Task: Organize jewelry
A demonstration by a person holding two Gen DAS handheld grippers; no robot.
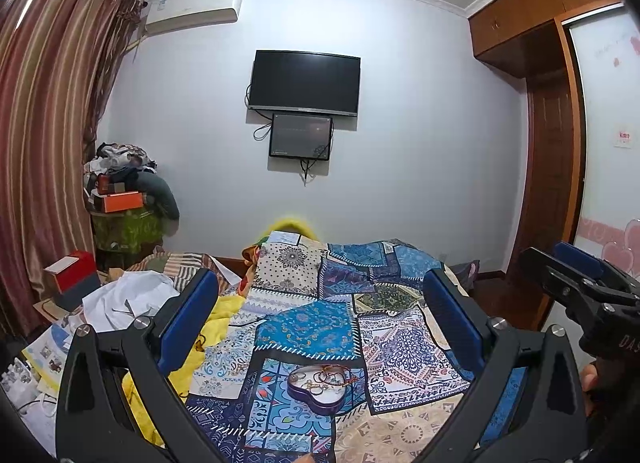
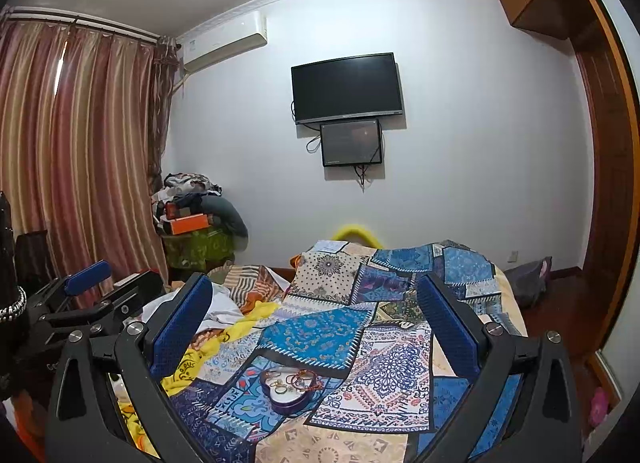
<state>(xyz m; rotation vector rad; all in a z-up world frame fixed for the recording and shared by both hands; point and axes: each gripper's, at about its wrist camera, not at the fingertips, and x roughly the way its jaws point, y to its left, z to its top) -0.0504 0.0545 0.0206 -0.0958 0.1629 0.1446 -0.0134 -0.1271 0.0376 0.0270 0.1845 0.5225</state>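
A purple heart-shaped tin lies open on the patchwork bedspread. Rings, bangles and a reddish bracelet rest in it and over its rim. My left gripper hangs above and behind the tin, open, with nothing between its blue pads. My right gripper is likewise open and empty, held over the same spot. In the left wrist view the right gripper shows at the right edge. In the right wrist view the left gripper shows at the left.
A yellow cloth and white fabric lie left of the bedspread, with papers and a red box beyond. Striped curtains hang left. A television is on the far wall, a wooden wardrobe right.
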